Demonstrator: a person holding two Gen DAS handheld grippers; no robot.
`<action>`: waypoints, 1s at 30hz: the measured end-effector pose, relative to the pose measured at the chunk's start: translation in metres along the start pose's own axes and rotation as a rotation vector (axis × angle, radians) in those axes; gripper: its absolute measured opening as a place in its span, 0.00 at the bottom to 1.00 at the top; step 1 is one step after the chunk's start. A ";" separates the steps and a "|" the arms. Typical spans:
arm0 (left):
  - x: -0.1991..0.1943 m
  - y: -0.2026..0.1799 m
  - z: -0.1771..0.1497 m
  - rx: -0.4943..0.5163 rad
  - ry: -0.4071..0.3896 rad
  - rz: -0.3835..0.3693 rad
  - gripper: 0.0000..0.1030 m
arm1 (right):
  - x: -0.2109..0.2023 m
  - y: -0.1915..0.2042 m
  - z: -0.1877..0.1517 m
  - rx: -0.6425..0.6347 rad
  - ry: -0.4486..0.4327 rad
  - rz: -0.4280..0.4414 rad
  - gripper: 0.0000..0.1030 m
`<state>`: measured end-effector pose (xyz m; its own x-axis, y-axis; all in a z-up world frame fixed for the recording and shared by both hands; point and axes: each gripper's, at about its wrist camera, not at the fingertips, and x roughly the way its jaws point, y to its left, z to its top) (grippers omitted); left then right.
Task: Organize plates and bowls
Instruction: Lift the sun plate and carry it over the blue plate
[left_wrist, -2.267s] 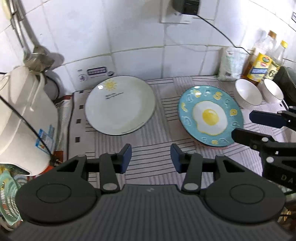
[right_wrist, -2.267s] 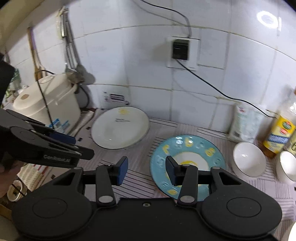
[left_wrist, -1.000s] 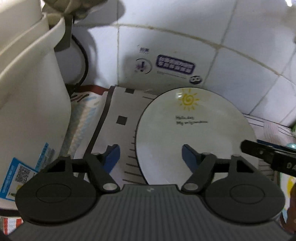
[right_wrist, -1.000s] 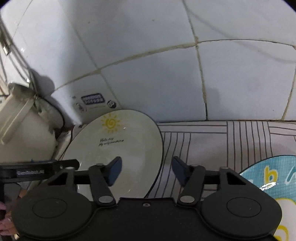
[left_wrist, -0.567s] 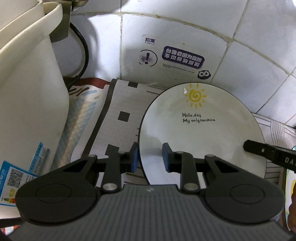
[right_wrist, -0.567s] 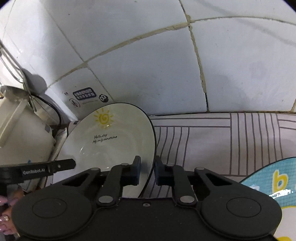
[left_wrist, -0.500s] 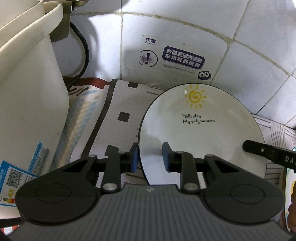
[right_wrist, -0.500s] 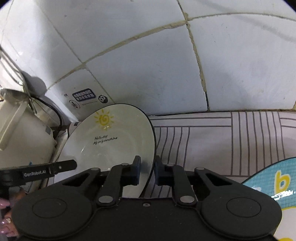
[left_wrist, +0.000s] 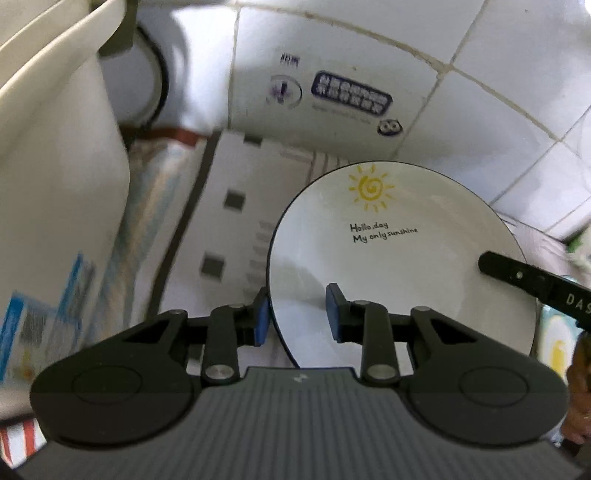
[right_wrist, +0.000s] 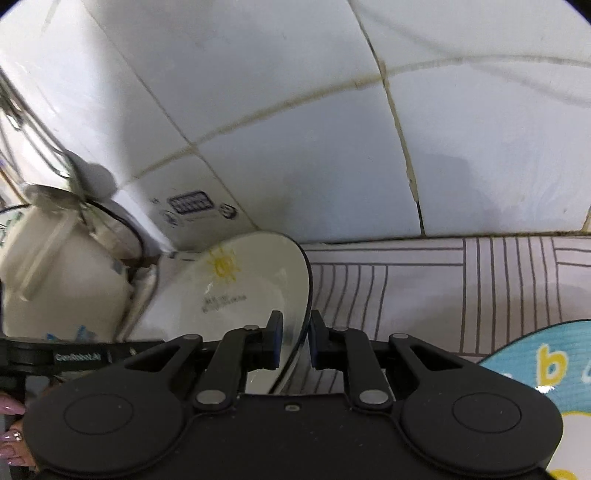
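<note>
A white plate with a yellow sun and the words "Hello day, My only sunshine" is lifted off the striped mat. My left gripper is shut on its left rim. My right gripper is shut on its right rim, and the plate tilts up toward the left in the right wrist view. The right gripper's finger shows at the plate's far edge in the left wrist view. A blue plate with an egg picture lies on the mat at the lower right.
A cream rice cooker stands close at the left, with its cord behind it. The tiled wall with a sticker is right behind the plate. A striped mat covers the counter.
Both grippers closed on the white plate's opposite rims about half a second ago. Since then the plate has risen off the mat and tilted, and the background has shifted.
</note>
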<state>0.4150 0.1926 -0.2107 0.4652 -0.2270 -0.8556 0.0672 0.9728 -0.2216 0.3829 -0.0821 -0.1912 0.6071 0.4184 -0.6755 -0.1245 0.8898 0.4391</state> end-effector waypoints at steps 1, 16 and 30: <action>-0.006 -0.002 -0.004 -0.002 -0.003 -0.012 0.27 | -0.007 0.002 0.000 -0.013 -0.008 0.000 0.19; -0.085 -0.042 -0.038 0.078 0.037 -0.111 0.29 | -0.123 0.017 -0.017 -0.073 -0.038 -0.051 0.18; -0.113 -0.104 -0.047 0.258 0.104 -0.196 0.29 | -0.216 0.009 -0.060 0.129 -0.099 -0.163 0.18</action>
<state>0.3138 0.1148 -0.1128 0.3300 -0.4013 -0.8544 0.3739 0.8867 -0.2720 0.2041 -0.1535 -0.0770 0.6860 0.2452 -0.6850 0.0794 0.9107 0.4055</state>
